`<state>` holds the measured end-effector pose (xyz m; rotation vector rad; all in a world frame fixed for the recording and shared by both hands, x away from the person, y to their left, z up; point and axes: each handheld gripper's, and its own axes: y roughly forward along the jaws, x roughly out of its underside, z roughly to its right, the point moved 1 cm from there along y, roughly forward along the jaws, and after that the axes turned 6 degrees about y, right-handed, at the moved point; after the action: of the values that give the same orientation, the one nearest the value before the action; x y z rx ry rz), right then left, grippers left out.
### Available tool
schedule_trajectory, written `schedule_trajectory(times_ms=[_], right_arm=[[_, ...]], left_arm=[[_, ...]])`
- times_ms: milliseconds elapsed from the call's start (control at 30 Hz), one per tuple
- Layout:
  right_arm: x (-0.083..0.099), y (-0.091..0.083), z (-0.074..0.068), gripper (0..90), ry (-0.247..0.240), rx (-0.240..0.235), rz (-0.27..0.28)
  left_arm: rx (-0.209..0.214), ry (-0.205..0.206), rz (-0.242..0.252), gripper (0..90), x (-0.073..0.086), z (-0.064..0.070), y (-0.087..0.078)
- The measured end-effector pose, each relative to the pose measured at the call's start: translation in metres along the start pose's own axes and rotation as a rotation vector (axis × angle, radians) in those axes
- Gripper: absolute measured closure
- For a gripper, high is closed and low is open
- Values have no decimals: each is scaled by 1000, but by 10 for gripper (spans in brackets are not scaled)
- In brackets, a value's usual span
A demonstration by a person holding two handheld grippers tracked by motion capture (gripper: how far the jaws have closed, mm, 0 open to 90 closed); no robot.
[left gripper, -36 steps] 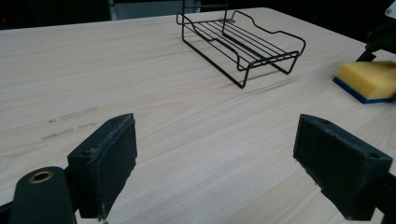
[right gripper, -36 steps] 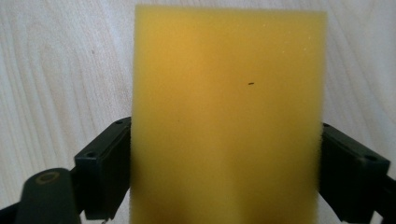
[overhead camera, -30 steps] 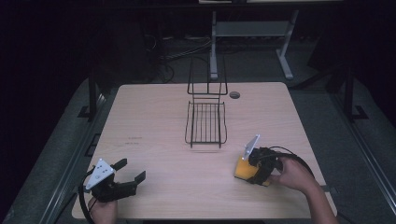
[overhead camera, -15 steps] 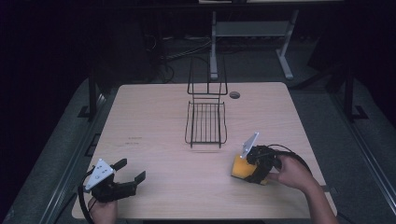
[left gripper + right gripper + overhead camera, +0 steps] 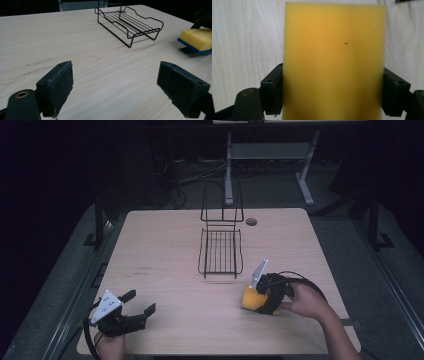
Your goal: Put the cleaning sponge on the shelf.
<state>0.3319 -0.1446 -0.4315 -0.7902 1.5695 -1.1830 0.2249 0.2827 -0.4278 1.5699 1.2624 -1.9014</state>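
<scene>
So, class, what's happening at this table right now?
A person works with a gripper in each hand. The right gripper is shut on a yellow sponge, holding it low over the table, near the wire rack. The left gripper sits open at the table's near edge, holding nothing.

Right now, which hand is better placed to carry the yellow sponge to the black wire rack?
Right: its tool already clamps the yellow sponge near the black wire rack; the left tool sits open, farther away.
</scene>
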Motion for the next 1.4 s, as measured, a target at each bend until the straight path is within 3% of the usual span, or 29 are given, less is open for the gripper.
schedule_trajectory(times_ms=[600,1400], right_arm=[[-24,-2,-2,219,-38,-20,0],[-63,1,-5,219,-123,-34,-9]], left_arm=[[4,0,0,128,0,0,1],[4,-1,0,128,0,-1,1]])
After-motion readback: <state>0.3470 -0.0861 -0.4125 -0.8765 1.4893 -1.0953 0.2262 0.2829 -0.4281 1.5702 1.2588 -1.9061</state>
